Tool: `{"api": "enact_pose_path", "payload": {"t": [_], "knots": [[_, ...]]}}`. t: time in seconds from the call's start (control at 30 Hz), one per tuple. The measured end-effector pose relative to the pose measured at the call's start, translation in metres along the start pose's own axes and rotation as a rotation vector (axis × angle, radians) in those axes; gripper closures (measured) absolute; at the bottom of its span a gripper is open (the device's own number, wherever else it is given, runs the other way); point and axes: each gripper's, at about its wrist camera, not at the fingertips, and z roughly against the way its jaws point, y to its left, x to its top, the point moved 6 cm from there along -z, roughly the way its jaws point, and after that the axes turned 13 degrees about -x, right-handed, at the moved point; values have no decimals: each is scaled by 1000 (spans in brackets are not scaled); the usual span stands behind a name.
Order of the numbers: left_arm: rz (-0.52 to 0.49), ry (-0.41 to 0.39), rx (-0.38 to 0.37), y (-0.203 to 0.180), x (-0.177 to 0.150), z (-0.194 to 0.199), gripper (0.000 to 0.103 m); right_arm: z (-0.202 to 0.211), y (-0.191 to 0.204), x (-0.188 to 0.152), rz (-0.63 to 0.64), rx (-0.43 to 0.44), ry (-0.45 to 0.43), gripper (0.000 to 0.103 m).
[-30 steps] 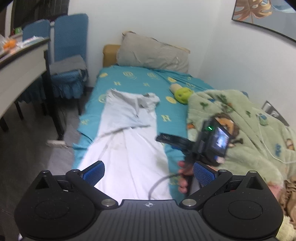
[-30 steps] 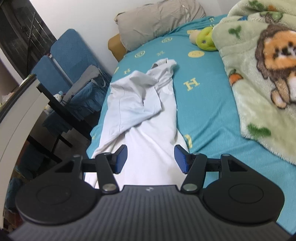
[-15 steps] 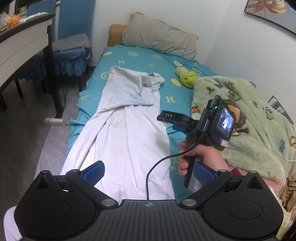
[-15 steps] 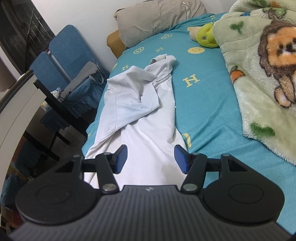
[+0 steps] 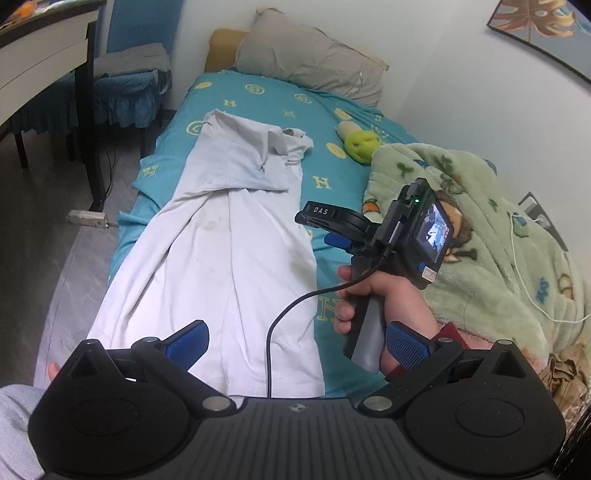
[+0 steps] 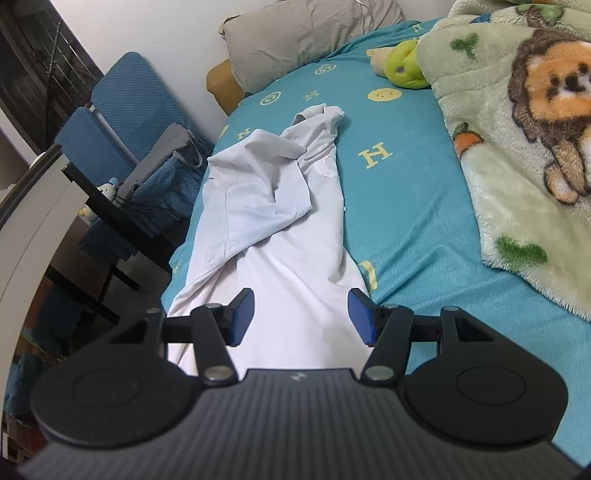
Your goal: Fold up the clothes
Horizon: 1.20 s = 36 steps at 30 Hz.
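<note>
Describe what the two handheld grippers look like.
Both the left gripper and right gripper are matte black with ribbed bodies, round pivot discs and blue textured pads. The right one carries a camera screen, a DAS label, a grey handle and a black cable.

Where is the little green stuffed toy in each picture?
Left wrist view: the green toy lies right of the middle, near the top, on the blue sheet beside the green blanket.
Right wrist view: the green toy sits near the top right, against the blanket's edge.
Shared landmark: the grey pillow at the head of the bed.
</note>
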Motion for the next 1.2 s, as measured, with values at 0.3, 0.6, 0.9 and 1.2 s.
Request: {"api": "enact_pose_path", "payload": {"t": [0.3,0.6,0.9,1.2], "knots": [[-10,-23,32,1,2,3,0,-1,1,-2,6,5,5,43],[-64,-57,110,109,8,-9,0,-2,5,-7,28,14,11,43],[265,-27,-71,288,26,-25,10,-22,9,-21,46,-22,61,43],[331,57,-278,383,0,-75,13,-41,18,-28,63,-41,99,43]]}}
